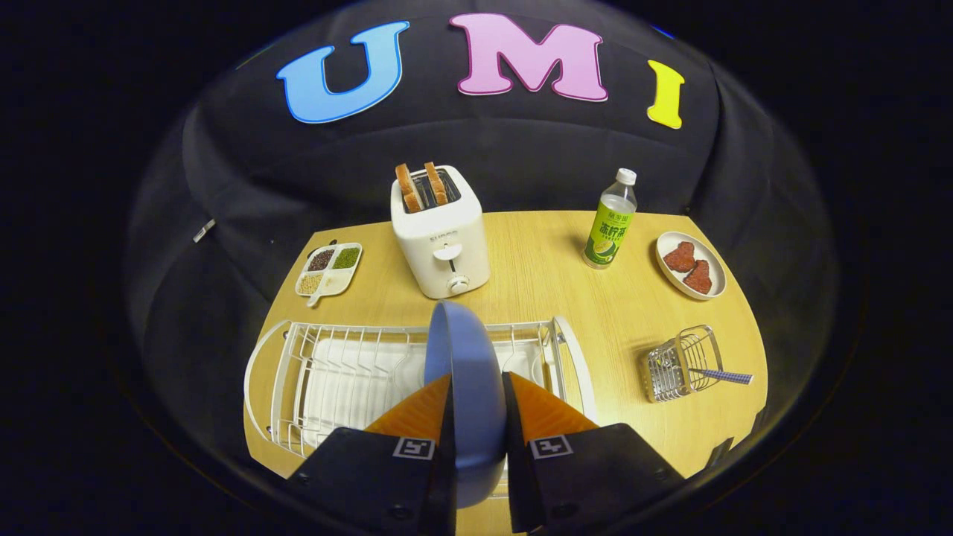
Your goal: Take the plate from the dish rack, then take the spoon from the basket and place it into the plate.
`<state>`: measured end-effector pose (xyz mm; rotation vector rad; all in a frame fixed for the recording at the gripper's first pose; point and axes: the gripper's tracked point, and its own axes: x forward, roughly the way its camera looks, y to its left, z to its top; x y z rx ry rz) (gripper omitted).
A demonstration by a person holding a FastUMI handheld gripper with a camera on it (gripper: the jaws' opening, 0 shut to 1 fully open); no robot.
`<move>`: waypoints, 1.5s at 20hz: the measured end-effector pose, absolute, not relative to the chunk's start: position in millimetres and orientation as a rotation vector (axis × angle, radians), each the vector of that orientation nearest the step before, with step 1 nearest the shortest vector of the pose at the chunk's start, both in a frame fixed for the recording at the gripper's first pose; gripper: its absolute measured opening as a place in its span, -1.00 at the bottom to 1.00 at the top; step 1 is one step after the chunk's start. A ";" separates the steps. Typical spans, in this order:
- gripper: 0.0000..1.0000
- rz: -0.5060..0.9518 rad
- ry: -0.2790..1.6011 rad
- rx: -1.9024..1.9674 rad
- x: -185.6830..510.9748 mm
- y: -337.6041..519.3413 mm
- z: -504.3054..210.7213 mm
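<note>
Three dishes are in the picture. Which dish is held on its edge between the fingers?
The blue plate, upright between the gripper fingers over the dish rack. The divided tray and meat dish lie flat.

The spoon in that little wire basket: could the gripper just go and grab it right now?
Probably not yet. The gripper has its fingers shut on the blue plate, so they are occupied. The spoon lies unobstructed in the basket, beside the dish rack.
</note>
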<state>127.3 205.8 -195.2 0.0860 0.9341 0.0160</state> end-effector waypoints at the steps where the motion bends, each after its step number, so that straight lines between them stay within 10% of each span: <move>1: -0.37 0.006 0.936 0.081 126.3 203.4 -195.2; 30: -0.51 -0.017 0.835 0.287 52.7 62.6 -156.7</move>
